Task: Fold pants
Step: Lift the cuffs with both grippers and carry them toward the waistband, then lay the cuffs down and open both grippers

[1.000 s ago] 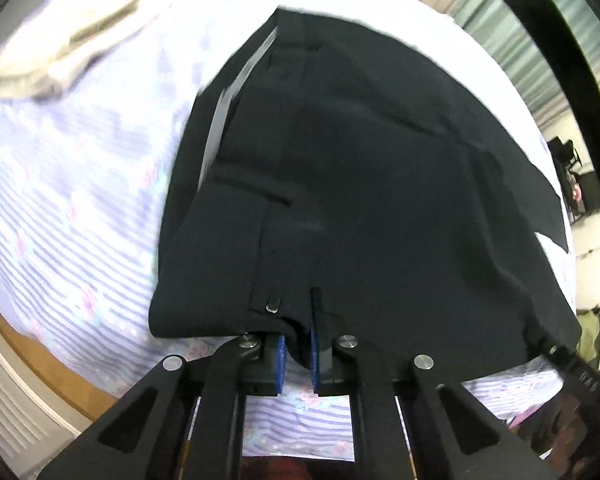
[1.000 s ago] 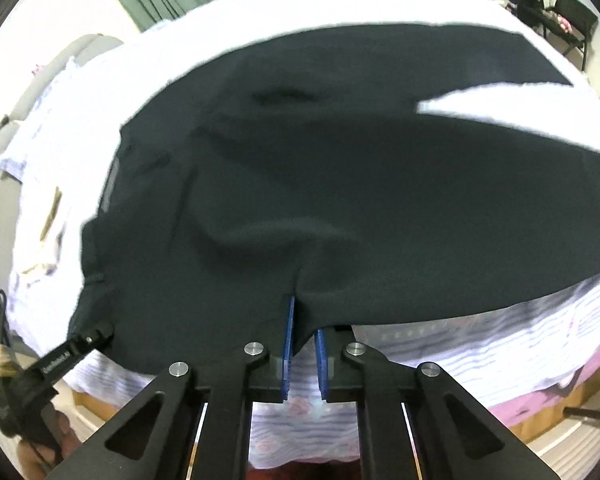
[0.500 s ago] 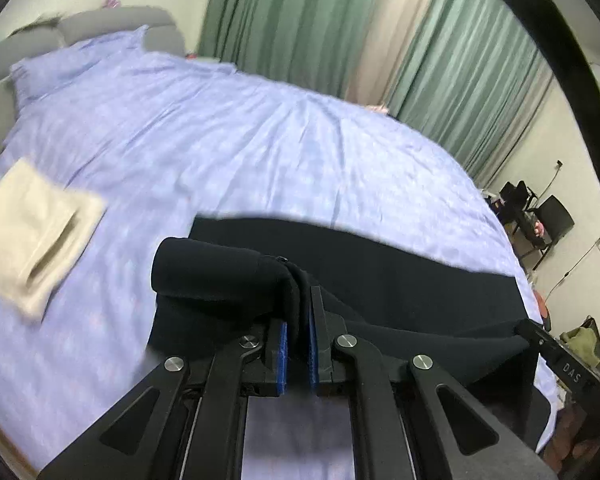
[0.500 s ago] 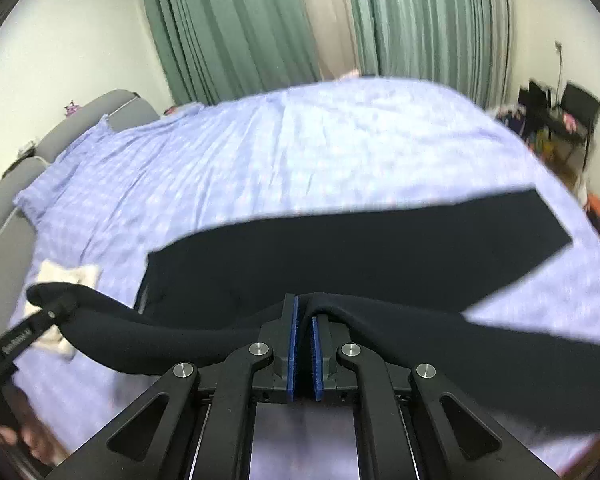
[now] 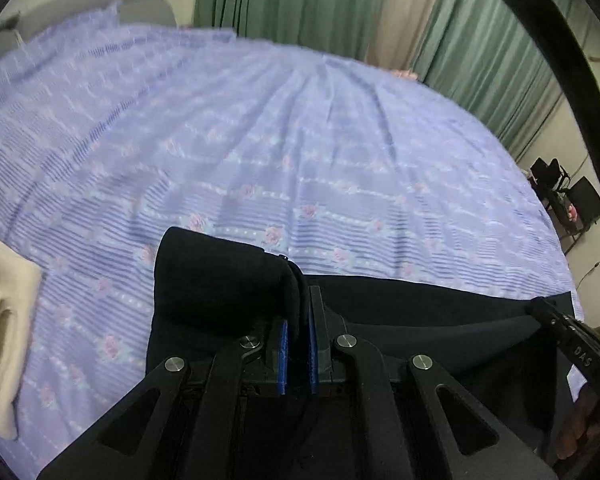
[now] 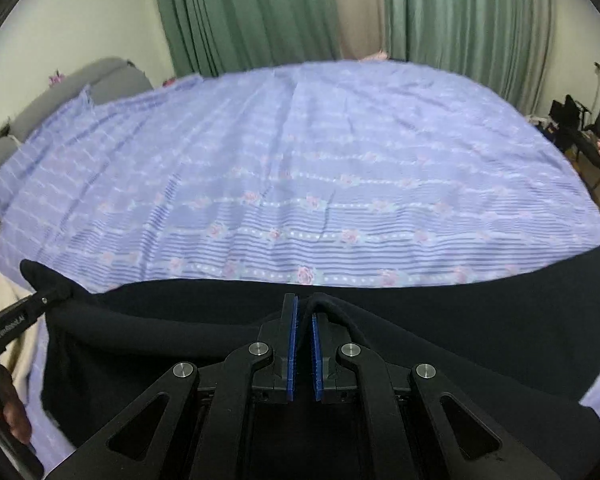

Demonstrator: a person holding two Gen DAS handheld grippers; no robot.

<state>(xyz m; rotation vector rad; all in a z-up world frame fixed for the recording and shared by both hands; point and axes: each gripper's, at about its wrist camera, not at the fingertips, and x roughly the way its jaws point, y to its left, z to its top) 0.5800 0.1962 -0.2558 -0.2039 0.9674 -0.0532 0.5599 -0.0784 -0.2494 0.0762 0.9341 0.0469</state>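
Black pants [image 5: 220,276] hang lifted over the near part of a bed with a lilac flowered sheet [image 5: 300,140]. My left gripper [image 5: 298,300] is shut on a bunched fold of the pants, which bulges to the left of its fingers. In the right wrist view my right gripper [image 6: 304,308] is shut on the raised edge of the same pants [image 6: 480,320], and the cloth stretches dark across the bottom of that view. The other gripper's tip [image 6: 40,304] pinches the cloth at far left there. In the left wrist view the right gripper's tip [image 5: 556,320] shows at the right edge.
A folded cream garment [image 5: 4,312] lies on the sheet at the left. Green curtains [image 6: 260,12] hang behind the bed. A grey headboard [image 6: 60,92] stands at the left, and black chairs [image 6: 596,136] stand on the floor at the right.
Both grippers have carried the gripped edge of the pants away from the near bed edge toward the middle of the bed. The flat dark cloth that filled both views is now doubled over below the fingers.
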